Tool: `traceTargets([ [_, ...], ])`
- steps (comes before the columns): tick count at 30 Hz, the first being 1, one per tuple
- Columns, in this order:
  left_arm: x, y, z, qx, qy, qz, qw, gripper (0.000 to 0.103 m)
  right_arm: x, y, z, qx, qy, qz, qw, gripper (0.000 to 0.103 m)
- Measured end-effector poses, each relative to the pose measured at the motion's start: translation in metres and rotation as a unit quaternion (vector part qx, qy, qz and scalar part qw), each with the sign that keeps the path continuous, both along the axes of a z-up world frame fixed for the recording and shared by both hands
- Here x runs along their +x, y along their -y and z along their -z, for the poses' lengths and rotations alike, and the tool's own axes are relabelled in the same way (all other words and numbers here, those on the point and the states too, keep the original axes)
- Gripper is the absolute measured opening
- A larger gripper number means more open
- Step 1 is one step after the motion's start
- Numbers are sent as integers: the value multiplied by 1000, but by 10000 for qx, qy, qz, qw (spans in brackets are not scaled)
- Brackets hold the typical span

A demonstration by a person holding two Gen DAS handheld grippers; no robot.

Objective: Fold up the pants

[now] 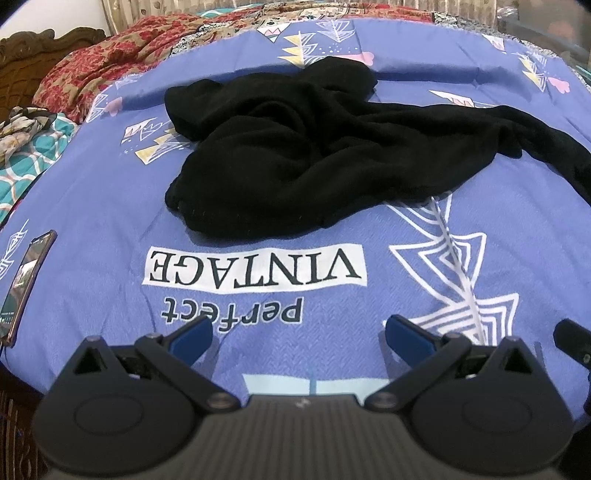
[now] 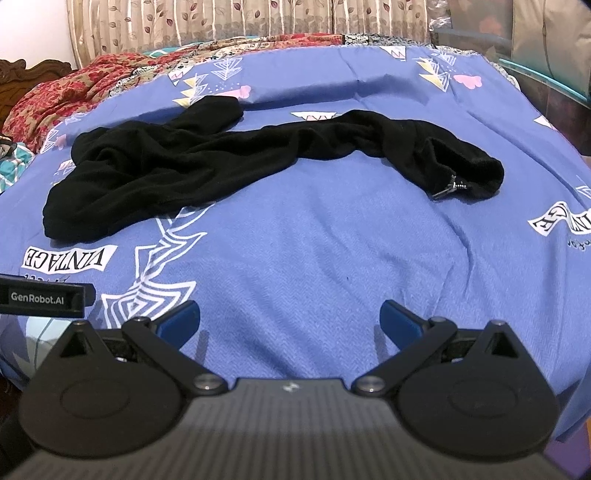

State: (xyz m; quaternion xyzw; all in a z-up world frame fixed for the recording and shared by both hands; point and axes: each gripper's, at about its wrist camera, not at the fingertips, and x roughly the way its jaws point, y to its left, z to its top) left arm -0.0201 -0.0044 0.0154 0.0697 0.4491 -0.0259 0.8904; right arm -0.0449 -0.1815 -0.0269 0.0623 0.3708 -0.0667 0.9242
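Observation:
Black pants [image 1: 295, 155] lie crumpled on a blue printed bedsheet [image 1: 110, 206], bunched at the left with one part trailing off to the right. In the right wrist view the pants [image 2: 207, 155] stretch across the bed, and the waistband end with a drawstring [image 2: 452, 186] lies at the right. My left gripper [image 1: 298, 334] is open, hovering over the sheet well short of the pants, with nothing between its blue fingertips. My right gripper [image 2: 290, 317] is open too, over bare sheet in front of the pants.
A phone [image 1: 26, 288] lies at the bed's left edge. A red patterned blanket [image 1: 110, 55] is heaped at the back left beside a wooden headboard [image 1: 26, 51]. Curtains [image 2: 221, 22] hang behind the bed. The left gripper's body [image 2: 40, 295] shows at the left edge of the right wrist view.

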Motion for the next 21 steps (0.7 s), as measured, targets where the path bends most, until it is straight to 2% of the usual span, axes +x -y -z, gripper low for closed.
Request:
traceTargets([
  [17,1,-3,3,-9,-46,-41,10000,103,-1,1,3,47,-49,25,10000,103],
  [19,4,-6,1,-76,-61,-59,9999,103,-1,2,2,52,-22,-5,10000,103],
  [21,9,-15,-6,-275,-40,-129,9995,103,1,7,-3,42,46,-48,10000,98],
])
